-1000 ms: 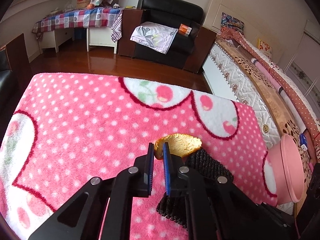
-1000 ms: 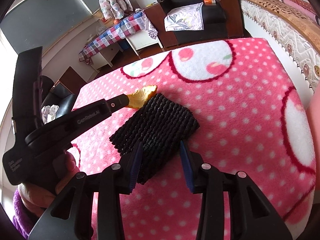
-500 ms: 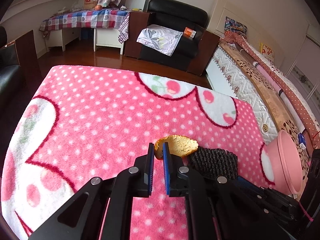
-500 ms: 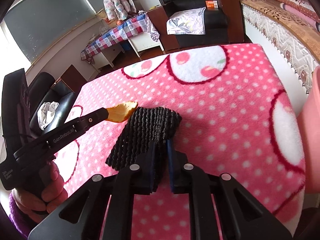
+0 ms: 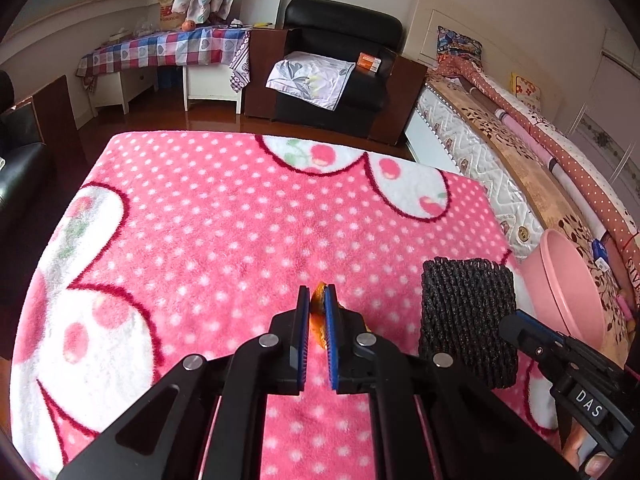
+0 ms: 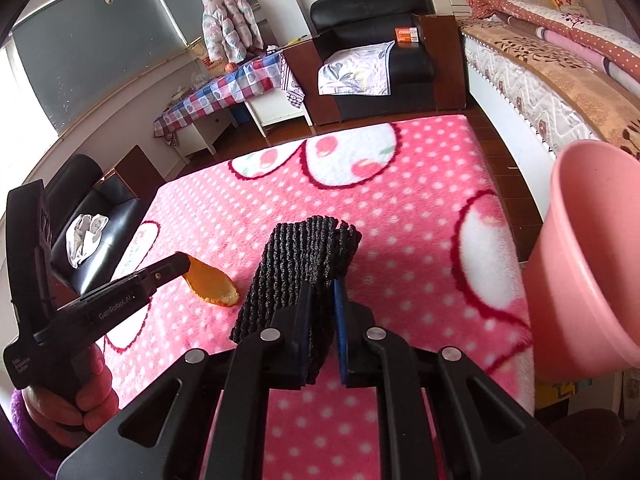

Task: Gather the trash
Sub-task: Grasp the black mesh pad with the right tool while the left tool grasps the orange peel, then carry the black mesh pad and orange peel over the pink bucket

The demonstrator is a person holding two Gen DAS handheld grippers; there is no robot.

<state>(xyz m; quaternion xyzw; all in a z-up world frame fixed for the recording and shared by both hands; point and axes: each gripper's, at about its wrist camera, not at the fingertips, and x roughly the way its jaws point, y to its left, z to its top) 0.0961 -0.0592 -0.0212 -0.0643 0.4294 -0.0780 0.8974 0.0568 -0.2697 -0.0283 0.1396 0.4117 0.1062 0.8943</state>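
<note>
My left gripper is shut on an orange peel and holds it above the pink polka-dot blanket. The peel also shows in the right wrist view, sticking out past the left gripper's fingertips. My right gripper is shut on a black foam net sleeve, lifted off the blanket. The sleeve also shows in the left wrist view. A pink plastic bin stands at the blanket's right edge, close to the right gripper; it also shows in the left wrist view.
A bed with a patterned mattress runs along the right. A black armchair and a checked-cloth table stand at the back. A black seat with a white cloth sits left of the blanket.
The right gripper closed on the black sleeve and lifted it. Both grippers rose and moved right toward the pink bin. The peel has turned edge-on in the left gripper.
</note>
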